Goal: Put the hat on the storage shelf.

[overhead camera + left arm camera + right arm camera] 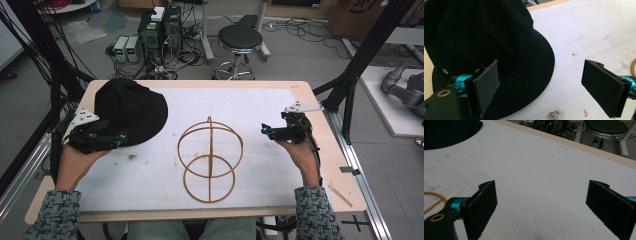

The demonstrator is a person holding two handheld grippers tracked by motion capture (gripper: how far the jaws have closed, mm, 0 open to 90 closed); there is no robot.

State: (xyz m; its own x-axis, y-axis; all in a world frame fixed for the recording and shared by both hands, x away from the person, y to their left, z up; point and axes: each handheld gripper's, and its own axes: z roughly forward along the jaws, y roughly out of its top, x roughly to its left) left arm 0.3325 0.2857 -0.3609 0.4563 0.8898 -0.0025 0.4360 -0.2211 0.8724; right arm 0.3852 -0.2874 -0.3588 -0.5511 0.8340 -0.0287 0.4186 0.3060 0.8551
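Nothing looks started: the black bucket hat (131,110) lies flat on the tabletop (300,170), well left of the empty wire hat stand (210,159). The left gripper (544,88) has its jaws apart, one over the brim; the right gripper (551,207), jaws apart and empty, hovers right of the stand. The hat's far side is cut off in the left gripper view.

So your hat (131,110) sits on the mat (260,170) at the far left, and the wire frame (210,159) stands mid-table to its right. Your left gripper (121,137) is at the hat's near brim, your right gripper (263,130) just right of the frame, with a stool (240,38) beyond the table's far edge
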